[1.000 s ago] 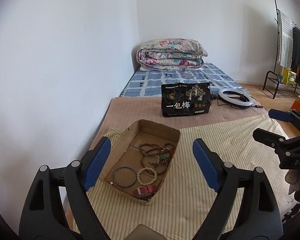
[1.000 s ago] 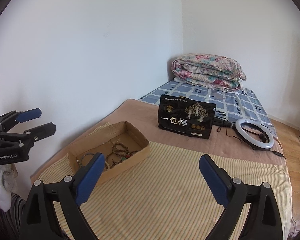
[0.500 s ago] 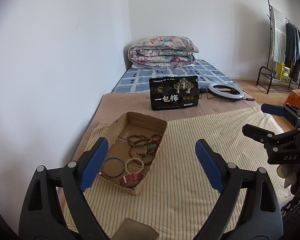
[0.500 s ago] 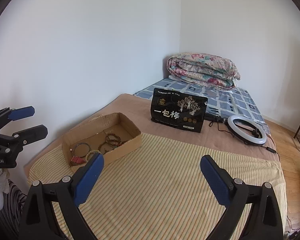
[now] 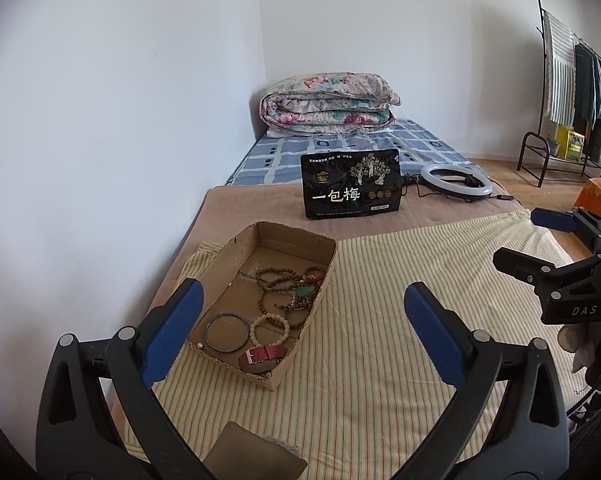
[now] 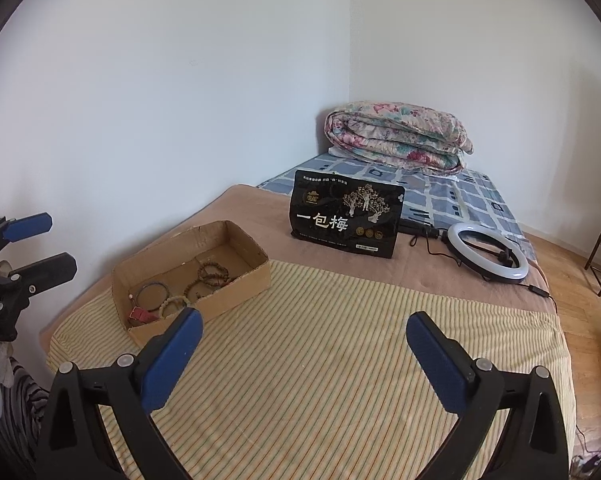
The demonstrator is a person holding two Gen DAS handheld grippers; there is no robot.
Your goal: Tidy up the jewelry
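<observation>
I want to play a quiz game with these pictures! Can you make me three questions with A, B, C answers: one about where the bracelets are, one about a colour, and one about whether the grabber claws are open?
1. Where are the bracelets?
A. In the cardboard box
B. On the folded quilt
C. Inside the ring light

2. What colour is the watch strap?
A. Green
B. Red
C. Yellow

3. How is the left gripper?
A. Shut on a bracelet
B. Shut on nothing
C. Open and holding nothing

Answers: 1 A, the beads and bangle lie on the box floor. 2 B, it looks red at the box's near end. 3 C, its blue pads stand wide apart.
</observation>
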